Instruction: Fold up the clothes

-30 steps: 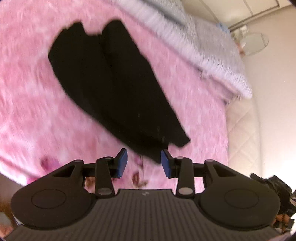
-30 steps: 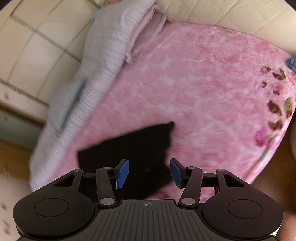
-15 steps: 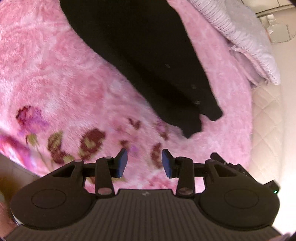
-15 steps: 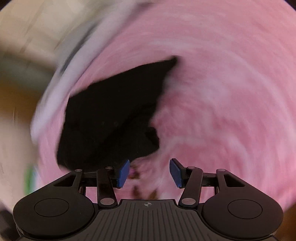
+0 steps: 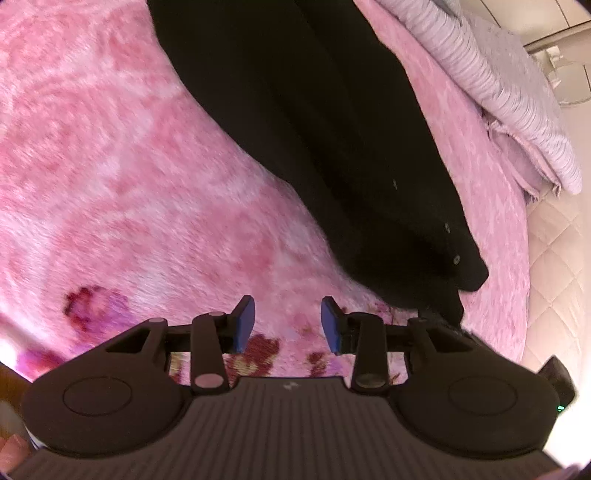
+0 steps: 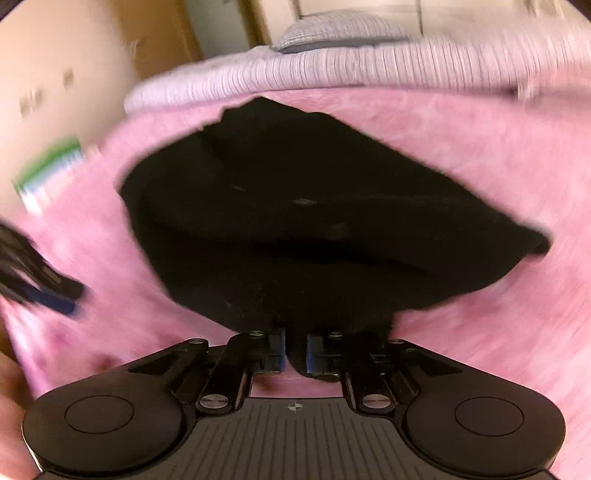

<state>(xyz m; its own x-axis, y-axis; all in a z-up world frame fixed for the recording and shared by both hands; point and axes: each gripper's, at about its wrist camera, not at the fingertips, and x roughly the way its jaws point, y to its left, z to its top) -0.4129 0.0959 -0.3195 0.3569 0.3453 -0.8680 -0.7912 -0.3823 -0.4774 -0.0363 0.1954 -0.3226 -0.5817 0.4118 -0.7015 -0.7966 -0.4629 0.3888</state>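
A black garment (image 5: 325, 122) with small buttons lies on a pink plush blanket (image 5: 129, 184) on a bed. My left gripper (image 5: 288, 323) is open and empty, over the blanket just left of the garment's near corner. In the right wrist view the same black garment (image 6: 314, 221) fills the middle. My right gripper (image 6: 295, 350) is shut on the garment's near edge, with black cloth pinched between the blue pads. The left gripper also shows at the left edge of the right wrist view (image 6: 40, 288), blurred.
A striped lilac duvet (image 5: 498, 85) lies bunched along the far side of the blanket. A cream quilted mattress edge (image 5: 554, 266) is at the right. A wooden wardrobe (image 6: 184, 33) and a wall stand beyond the bed.
My right gripper has moved in and shut on the garment's edge; it was open before. My left gripper has come lower and closer to the garment's near corner, still open.
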